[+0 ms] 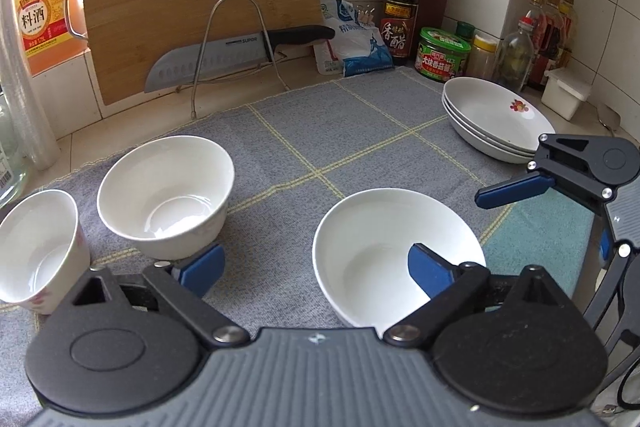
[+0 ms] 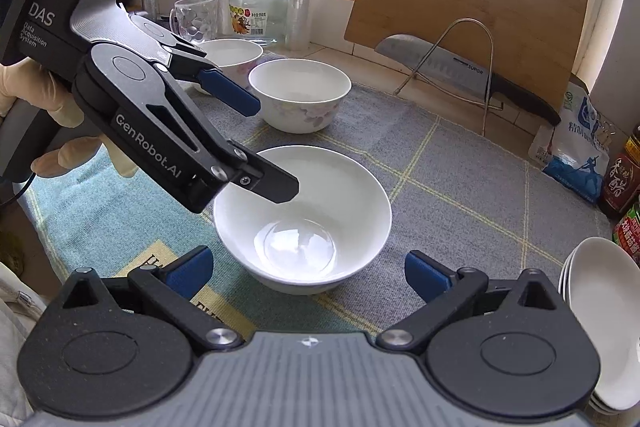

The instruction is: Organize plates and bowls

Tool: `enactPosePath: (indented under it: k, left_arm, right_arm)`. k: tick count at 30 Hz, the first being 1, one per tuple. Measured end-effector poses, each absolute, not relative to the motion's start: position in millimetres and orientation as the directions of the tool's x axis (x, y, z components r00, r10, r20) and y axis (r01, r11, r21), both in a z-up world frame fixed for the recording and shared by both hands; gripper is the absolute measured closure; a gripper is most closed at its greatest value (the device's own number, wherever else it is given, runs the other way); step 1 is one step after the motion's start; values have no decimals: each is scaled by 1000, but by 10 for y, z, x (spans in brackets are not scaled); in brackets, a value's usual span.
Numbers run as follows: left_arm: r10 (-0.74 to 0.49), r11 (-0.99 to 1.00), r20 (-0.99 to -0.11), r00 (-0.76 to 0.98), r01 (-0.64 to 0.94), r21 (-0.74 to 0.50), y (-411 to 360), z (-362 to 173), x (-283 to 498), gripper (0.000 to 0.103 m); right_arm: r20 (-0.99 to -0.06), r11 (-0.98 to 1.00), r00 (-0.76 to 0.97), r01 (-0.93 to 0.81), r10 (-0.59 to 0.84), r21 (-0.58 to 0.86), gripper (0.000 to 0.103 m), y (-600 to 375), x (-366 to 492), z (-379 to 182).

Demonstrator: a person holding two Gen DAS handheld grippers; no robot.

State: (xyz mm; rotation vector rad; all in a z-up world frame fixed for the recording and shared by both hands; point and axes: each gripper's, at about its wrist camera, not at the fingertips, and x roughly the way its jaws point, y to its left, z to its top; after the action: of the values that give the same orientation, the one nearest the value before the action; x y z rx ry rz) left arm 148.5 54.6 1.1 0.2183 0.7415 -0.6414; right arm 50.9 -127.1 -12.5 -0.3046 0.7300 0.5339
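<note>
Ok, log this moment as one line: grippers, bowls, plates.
left gripper: open, empty | right gripper: open, empty | wide bowl: loose on mat | two small bowls: separate | plate stack: at mat's corner

Left gripper [image 2: 276,147] enters from the upper left, tilted downward, jaws spread wide with nothing clamped between the pads. A gloved hand [image 2: 48,115] grips its handle. Right gripper [image 2: 308,275] angled downward likewise, jaws fully apart and empty, its blue fingertips [image 2: 424,277] at either side.
</note>
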Motion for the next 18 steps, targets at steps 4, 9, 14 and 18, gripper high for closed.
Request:
enactPosePath:
  k: [4, 9, 14, 18]
  left_arm:
    - [-409, 834, -674, 615, 551, -4, 711, 16, 1467, 4]
    - [-352, 880, -669, 655, 475, 2, 870, -22, 1489, 4]
    - [-376, 876, -673, 637, 481, -34, 939, -54, 1529, 4]
    - [-316, 893, -669, 673, 448, 29, 923, -125, 1579, 4]
  right_arm:
    - [-692, 827, 624, -558, 361, -71, 0, -1313, 529, -59]
    - [-686, 815, 623, -575, 376, -76, 0, -1306, 626, 12]
    - [-688, 800, 611, -596, 391, -75, 0, -1272, 784, 93]
    - [-687, 799, 597, -601, 415, -40, 0, -1269, 995, 171]
